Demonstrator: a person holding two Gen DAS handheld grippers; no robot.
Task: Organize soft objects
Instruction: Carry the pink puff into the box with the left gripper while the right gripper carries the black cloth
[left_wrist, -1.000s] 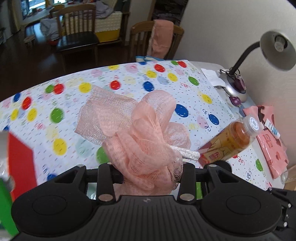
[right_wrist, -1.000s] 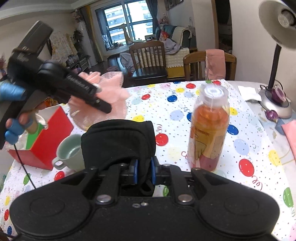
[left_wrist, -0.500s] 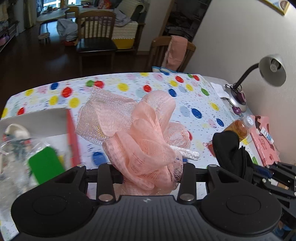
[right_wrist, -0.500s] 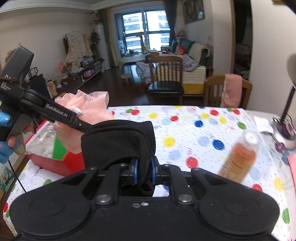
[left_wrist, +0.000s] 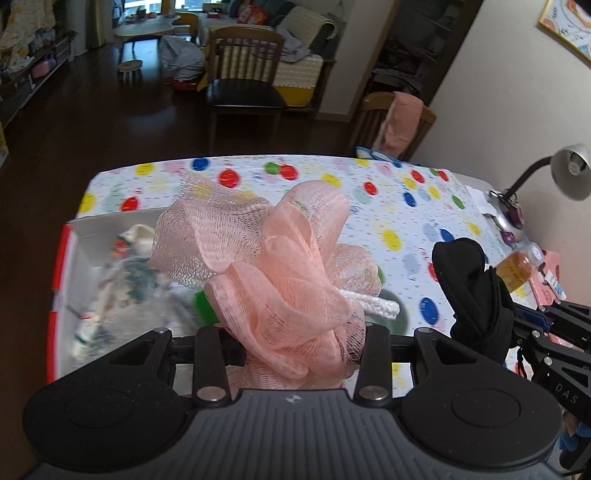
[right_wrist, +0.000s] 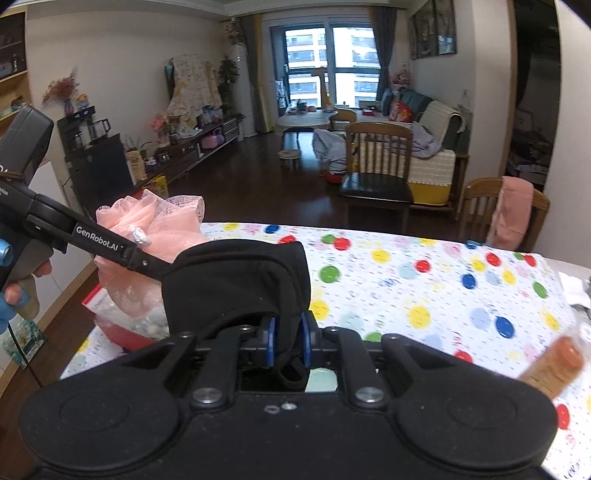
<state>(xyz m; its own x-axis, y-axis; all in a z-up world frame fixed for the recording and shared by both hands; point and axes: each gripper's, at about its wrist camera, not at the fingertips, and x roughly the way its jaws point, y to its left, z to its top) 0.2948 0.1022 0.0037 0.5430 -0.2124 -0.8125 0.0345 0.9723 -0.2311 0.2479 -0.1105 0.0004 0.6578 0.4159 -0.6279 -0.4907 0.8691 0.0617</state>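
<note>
My left gripper (left_wrist: 291, 343) is shut on a pink mesh bath puff (left_wrist: 280, 266) with a white cord loop, held in the air above the red-sided box (left_wrist: 64, 258). The puff also shows in the right wrist view (right_wrist: 155, 229), over the box (right_wrist: 122, 336). My right gripper (right_wrist: 287, 338) is shut on a black soft fabric piece (right_wrist: 236, 280), held above the table to the right of the puff. It also shows in the left wrist view (left_wrist: 472, 295). The box holds a clear plastic bag with small items (left_wrist: 122, 280).
The table has a polka-dot cloth (right_wrist: 424, 288). An orange drink bottle (left_wrist: 517, 264) lies at the right, near pink packets (left_wrist: 546, 291) and a desk lamp (left_wrist: 569, 173). A pale green cup (left_wrist: 391, 314) is partly hidden under the puff. Wooden chairs (right_wrist: 376, 173) stand beyond the table.
Both grippers have risen and moved left with their loads. The puff is now over the red box, and the black fabric has come alongside it. The bottle has slid to the right edge of view.
</note>
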